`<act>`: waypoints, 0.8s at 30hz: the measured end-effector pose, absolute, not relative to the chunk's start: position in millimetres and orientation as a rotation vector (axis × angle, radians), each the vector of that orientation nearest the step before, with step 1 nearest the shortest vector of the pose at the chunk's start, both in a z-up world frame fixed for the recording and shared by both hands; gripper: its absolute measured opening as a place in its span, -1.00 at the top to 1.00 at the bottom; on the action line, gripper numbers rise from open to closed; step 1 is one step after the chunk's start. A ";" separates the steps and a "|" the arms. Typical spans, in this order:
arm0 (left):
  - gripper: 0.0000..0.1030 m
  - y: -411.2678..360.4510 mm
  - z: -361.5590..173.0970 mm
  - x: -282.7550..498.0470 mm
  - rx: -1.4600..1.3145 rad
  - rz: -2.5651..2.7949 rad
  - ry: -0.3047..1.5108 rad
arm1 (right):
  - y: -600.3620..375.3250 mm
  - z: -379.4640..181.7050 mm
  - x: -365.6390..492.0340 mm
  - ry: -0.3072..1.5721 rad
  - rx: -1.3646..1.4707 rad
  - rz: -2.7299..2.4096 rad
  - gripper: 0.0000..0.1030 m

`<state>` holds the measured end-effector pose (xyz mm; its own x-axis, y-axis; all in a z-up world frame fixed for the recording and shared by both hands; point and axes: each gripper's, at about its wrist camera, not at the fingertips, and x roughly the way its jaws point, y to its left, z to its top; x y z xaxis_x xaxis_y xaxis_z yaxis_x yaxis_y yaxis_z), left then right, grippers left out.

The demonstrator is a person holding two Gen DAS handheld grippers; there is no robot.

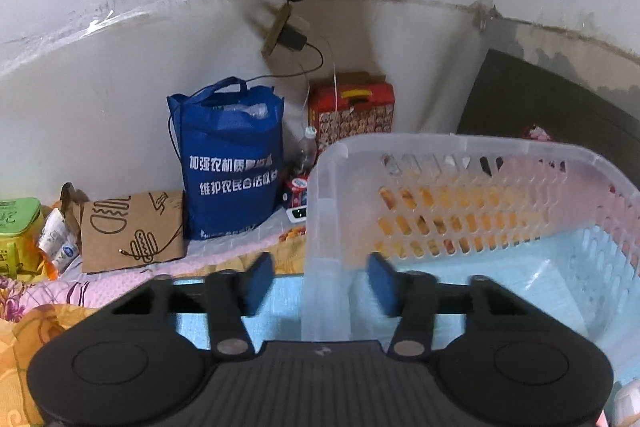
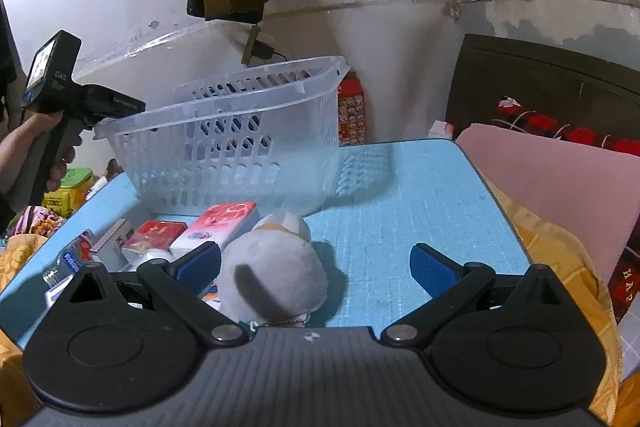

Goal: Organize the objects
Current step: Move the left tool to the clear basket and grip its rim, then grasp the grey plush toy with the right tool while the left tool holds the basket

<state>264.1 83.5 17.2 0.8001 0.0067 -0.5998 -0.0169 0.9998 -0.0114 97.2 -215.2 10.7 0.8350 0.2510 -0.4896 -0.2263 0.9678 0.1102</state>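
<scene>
Left tongs [image 1: 320, 279]: nearest the left wrist lens; blue ribbed pads straddle the corner wall of the basket [image 1: 472, 195]; a gap shows on each side of the wall, so apart, not pressing.
Right tongs [image 2: 316, 263]: spread wide and empty above the surface [image 2: 420, 195]; the left pad lies beside the plush toy [image 2: 276, 267].
Basket: translucent plastic, slotted walls, rounded rim; tilted, one end raised off the blue surface in the right wrist view; nothing visible inside it.
Person's hand [image 2: 44, 143]: grips the handle of the left tool at the basket's raised rim; the arm is cut off by the frame edge.
Plush toy: soft, round, grey-white with an orange patch and a dark tail; it lies on the surface just in front of the basket, its lower part hidden by the tool body.
Packets and boxes [image 2: 192, 231]: a pink-and-white packet, a red box and smaller cartons lie left of the toy, partly hidden behind the tongs; the print is too small to read.
Surface: light blue, woven texture, rounded corners.
Blue bag [image 1: 232, 163]: fabric tote with white lettering, standing by the wall; clear plastic shows at its mouth, contents hard to make out.
Cardboard box [image 1: 132, 227]: brown, printed with line drawings, lying beside the bag.
</scene>
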 end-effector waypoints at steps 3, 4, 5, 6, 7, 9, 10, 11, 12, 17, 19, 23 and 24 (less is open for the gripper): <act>0.50 77.1 15.3 265.5 0.019 0.019 0.647 | -210.1 10.6 99.9 0.539 0.035 0.259 -0.93; 0.50 75.8 14.9 264.0 0.030 0.020 0.642 | -208.4 10.5 99.6 0.541 0.030 0.266 -0.93; 0.50 76.1 15.1 265.8 0.031 0.021 0.646 | -206.9 10.6 99.6 0.542 0.027 0.269 -0.93; 0.50 76.0 15.5 265.1 0.035 0.020 0.651 | -204.5 10.5 99.6 0.544 0.021 0.270 -0.93; 0.50 75.7 16.0 264.5 0.042 0.022 0.655 | -203.3 10.4 99.4 0.547 0.016 0.271 -0.93; 0.50 73.7 16.8 264.2 0.053 0.030 0.661 | -200.1 10.2 99.5 0.554 0.012 0.268 -0.93; 0.50 73.4 16.9 263.3 0.054 0.032 0.662 | -198.1 10.3 100.9 0.561 0.008 0.271 -0.91; 0.50 73.6 17.3 265.1 0.047 0.033 0.664 | -195.7 10.0 100.5 0.565 0.004 0.273 -0.87; 0.50 73.7 17.4 265.0 0.042 0.036 0.667 | -194.2 9.8 100.2 0.576 -0.003 0.274 -0.81; 0.50 73.2 17.6 256.7 0.049 0.043 0.667 | -194.5 7.8 100.1 0.600 -0.014 0.257 -0.60; 0.51 74.1 17.2 253.3 0.040 0.043 0.667 | -197.0 5.7 104.3 0.621 0.009 0.264 -0.58; 0.52 77.5 16.8 252.7 0.017 0.037 0.675 | -195.3 3.2 116.9 0.641 0.044 0.296 -0.58; 0.52 78.1 16.6 253.3 0.014 0.036 0.677 | -194.0 2.8 120.5 0.650 0.049 0.309 -0.58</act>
<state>253.3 78.1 16.6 0.7786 0.0377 -0.6263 -0.0283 0.9993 0.0248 120.5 -194.0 2.8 0.7522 0.2980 -0.5877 -0.2672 0.9532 0.1413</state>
